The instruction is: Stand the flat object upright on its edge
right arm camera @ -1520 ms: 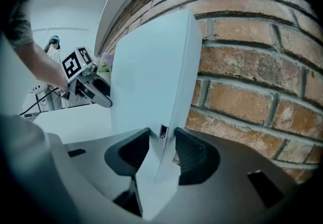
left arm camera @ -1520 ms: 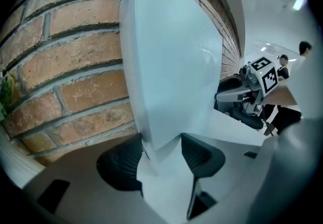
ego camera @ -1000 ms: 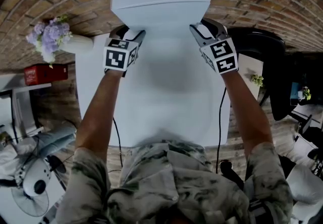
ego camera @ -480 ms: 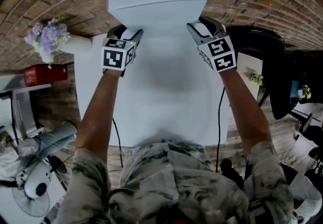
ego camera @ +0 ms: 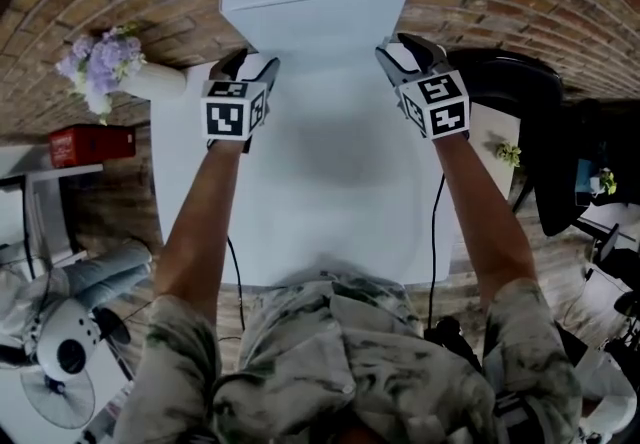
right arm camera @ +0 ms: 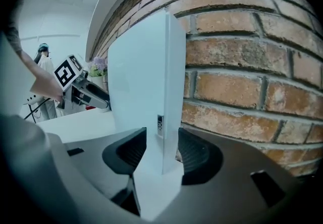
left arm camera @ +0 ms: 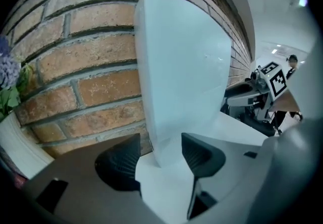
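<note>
Right gripper view: right gripper [right arm camera: 162,153] jaws just opening, now wide, white panel [right arm camera: 136,81] edge loose between. Left gripper [left arm camera: 160,152] likewise apart round corner. Panel upright against brick wall [right arm camera: 242,56], top centre of head view; likely releasing

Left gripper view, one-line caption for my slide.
White panel standing upright on its edge before the brick wall, between the left gripper's parted jaws.

White panel [ego camera: 315,12] upright on edge
</note>
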Demonstrator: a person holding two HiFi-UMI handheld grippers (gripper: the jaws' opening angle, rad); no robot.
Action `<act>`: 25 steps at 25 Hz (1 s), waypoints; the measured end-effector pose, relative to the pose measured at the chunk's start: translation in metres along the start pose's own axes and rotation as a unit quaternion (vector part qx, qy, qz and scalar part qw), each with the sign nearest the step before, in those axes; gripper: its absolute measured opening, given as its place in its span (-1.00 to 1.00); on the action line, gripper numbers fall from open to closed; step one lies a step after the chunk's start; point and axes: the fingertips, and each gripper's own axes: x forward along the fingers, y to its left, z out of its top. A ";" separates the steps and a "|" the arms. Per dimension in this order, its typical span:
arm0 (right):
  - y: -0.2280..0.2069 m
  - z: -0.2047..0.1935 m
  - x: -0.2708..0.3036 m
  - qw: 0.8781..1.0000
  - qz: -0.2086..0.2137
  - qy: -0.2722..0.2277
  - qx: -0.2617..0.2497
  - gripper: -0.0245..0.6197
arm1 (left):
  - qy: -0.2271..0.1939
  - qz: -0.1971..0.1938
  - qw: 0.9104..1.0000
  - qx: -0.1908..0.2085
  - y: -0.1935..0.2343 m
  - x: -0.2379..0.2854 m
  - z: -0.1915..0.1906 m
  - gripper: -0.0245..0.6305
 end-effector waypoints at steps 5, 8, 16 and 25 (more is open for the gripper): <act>0.011 -0.007 -0.018 1.000 -0.004 0.006 0.004 -0.28 | -0.014 0.005 1.000 -0.010 -0.001 -0.024 -0.004 -0.13; 0.024 -0.006 -0.034 1.000 -0.008 0.005 0.007 -0.32 | -0.027 0.003 0.999 -0.022 -0.005 -0.043 -0.006 -0.13; 0.088 -0.004 -0.089 1.000 -0.013 -0.003 0.016 -0.47 | -0.065 -0.037 0.996 -0.045 -0.040 -0.116 -0.022 -0.16; 0.207 -0.011 -0.162 0.999 -0.020 -0.010 0.038 -0.72 | -0.095 -0.119 0.986 -0.061 -0.088 -0.230 -0.076 -0.59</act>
